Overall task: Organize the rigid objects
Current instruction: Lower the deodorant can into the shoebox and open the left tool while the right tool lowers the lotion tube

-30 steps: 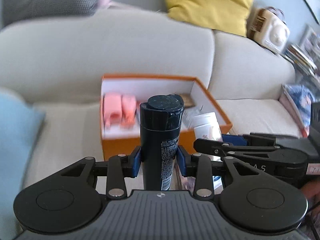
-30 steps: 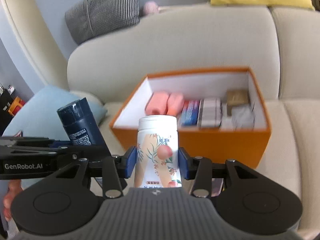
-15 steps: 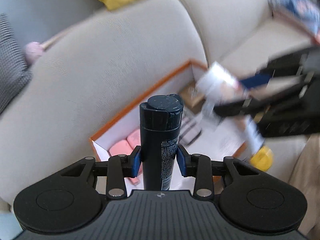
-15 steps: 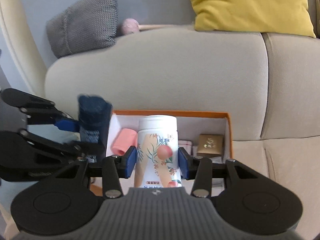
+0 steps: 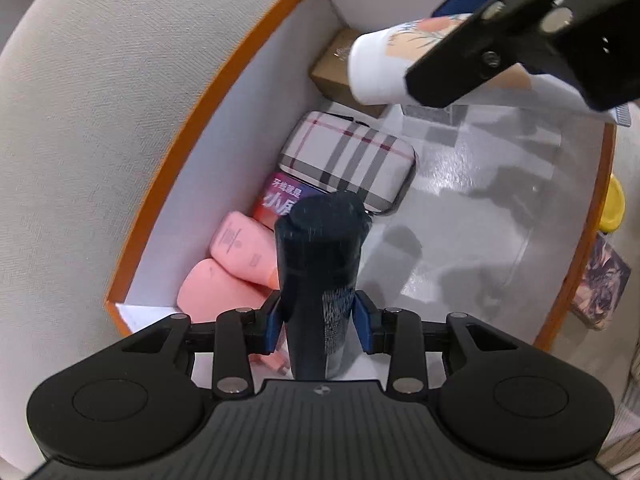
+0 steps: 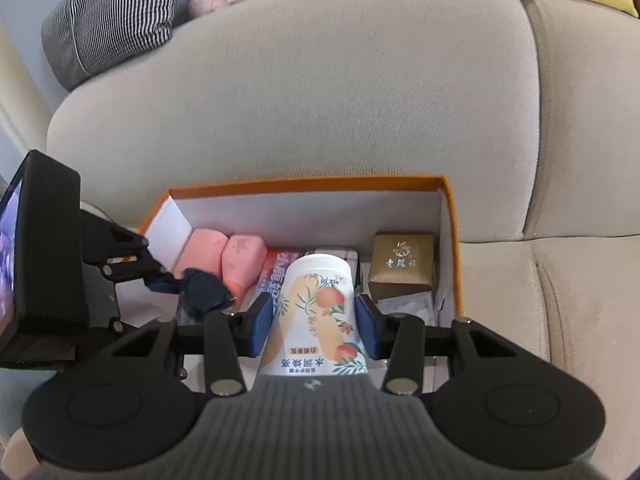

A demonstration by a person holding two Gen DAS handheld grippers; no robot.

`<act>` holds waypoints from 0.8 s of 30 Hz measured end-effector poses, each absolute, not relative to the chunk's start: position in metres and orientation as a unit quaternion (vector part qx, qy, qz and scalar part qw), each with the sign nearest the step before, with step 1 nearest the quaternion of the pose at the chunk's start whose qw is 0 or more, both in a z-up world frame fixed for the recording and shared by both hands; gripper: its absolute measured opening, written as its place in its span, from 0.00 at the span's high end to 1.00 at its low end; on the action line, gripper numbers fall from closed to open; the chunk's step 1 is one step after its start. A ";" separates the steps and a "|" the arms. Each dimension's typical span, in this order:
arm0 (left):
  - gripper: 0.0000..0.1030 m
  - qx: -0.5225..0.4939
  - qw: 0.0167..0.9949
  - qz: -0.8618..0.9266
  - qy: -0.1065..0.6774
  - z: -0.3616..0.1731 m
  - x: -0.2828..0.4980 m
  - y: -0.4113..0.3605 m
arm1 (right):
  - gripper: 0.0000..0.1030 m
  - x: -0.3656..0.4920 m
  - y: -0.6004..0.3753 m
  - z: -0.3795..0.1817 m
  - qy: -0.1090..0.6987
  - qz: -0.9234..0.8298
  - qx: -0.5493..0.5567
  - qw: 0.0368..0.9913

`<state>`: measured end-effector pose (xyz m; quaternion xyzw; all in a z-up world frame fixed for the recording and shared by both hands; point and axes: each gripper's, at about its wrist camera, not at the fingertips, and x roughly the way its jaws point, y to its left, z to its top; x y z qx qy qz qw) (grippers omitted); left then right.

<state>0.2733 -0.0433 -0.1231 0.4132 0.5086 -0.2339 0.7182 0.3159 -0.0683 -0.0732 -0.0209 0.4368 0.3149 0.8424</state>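
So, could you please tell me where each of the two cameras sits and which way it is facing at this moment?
Left wrist: on the left gripper, looking steeply down into the orange box past its own fingers, shut on the dark bottle; the right gripper crosses the top right.
Right wrist: on the right gripper, looking forward and down at the box and sofa; fingers shut on the white bottle; the left gripper enters from the left.
Shared: box, both bottles, pink items, brown box.

light: bright, even daylight | glare: glossy clear plastic sheet (image 5: 480, 208) at 3 o'clock | blur: striped grey cushion (image 6: 112, 20) at 10 o'clock; edges fisheye-bent
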 end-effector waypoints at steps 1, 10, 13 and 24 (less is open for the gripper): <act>0.60 0.411 0.717 -0.238 0.510 -0.126 0.273 -0.044 | 0.55 0.317 -0.067 -0.075 0.439 0.315 -0.021 0.841; 0.52 0.375 0.723 -0.264 0.517 -0.143 0.266 -0.042 | 0.55 0.321 -0.066 -0.088 0.455 0.309 -0.032 0.835; 0.37 0.372 0.723 -0.261 0.521 -0.142 0.264 -0.038 | 0.55 0.322 -0.066 -0.092 0.463 0.306 -0.035 0.832; 0.33 0.388 0.712 -0.216 0.544 -0.149 0.246 -0.026 | 0.55 0.320 -0.051 -0.095 0.494 0.331 -0.044 0.803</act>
